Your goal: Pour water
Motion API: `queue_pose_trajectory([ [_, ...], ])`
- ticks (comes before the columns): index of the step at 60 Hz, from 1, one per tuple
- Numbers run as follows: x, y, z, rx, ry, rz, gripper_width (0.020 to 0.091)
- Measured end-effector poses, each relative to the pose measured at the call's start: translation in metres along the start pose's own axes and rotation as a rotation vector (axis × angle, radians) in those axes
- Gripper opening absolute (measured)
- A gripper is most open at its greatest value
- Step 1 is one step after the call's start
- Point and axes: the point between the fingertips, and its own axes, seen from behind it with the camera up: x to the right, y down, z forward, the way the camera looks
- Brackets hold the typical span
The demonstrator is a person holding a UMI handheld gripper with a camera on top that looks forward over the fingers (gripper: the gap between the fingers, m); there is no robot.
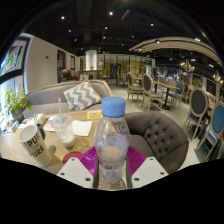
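While the cap stays on: pouring looks not yet begun.
Mug [32,143]: stands left of the fingers, on the table [12,150].
Glass [64,118]: just beyond, likely receiver.
Water bottle [112,145]: upright between the pink pads.
Gripper [112,172]: narrowed, clamping the bottle's sides.

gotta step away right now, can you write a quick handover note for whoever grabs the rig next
Gripper: both pink-padded fingers press on the clear plastic water bottle with a blue cap, held upright between them.

Things: a white mug with dark lettering stands on the wooden table, beyond and to one side of the fingers. A clear drinking glass stands further back, near some papers.

Done: bottle gripped. Blue cap is on.

Left: cap probably has to come off, then tilt the bottle over a vessel; which one is meant I cannot tell.
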Motion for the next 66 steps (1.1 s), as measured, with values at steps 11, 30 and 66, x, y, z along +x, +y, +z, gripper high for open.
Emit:
queue_pose_trajectory([
  [11, 0.002, -0.019, -0.008, 0.000, 0.055, -0.128, 0.0371],
  [30, -0.029, -0.131, -0.034, 0.139, 0.249, -0.741, 0.0372],
  [66, -0.132, -0.144, -0.031, 0.171, 0.463, -1.917, 0.0367],
])
